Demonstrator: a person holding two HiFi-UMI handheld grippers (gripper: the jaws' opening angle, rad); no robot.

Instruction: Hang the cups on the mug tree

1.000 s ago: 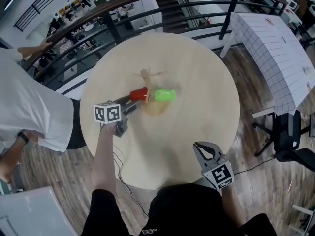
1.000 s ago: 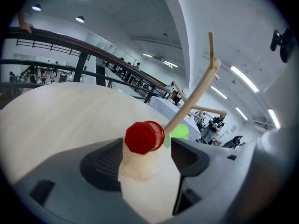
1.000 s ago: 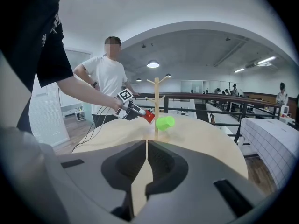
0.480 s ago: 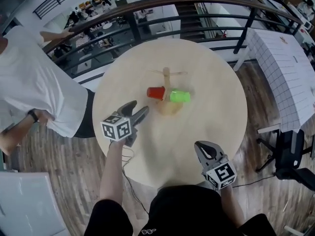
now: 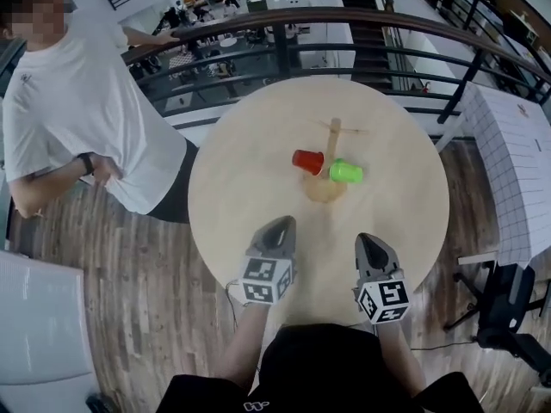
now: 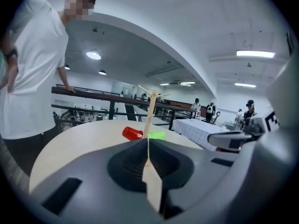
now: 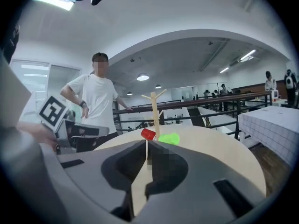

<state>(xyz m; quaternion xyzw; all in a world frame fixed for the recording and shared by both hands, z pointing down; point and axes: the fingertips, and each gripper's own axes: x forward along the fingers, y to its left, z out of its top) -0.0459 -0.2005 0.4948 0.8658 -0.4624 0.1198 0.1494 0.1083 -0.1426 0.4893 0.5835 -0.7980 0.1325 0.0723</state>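
On the table [image 5: 241, 170], red cup [image 5: 307, 160] and green cup [image 5: 346, 172] hung either side of the mug tree [image 5: 333, 136], well beyond both tools; left tool [image 5: 277, 231] had just closed, empty; right tool [image 5: 370, 248] shut, empty

The bench [image 5: 241, 179] — pale wood look, smooth and matt. At frame centre the mug tree [image 5: 334, 134] is bare light wood; the red cup [image 5: 307, 161] and green cup [image 5: 346, 172], glossy plastic. The left hand-held gripper [image 5: 281, 224] and right hand-held gripper [image 5: 368, 242] — matt grey plastic.
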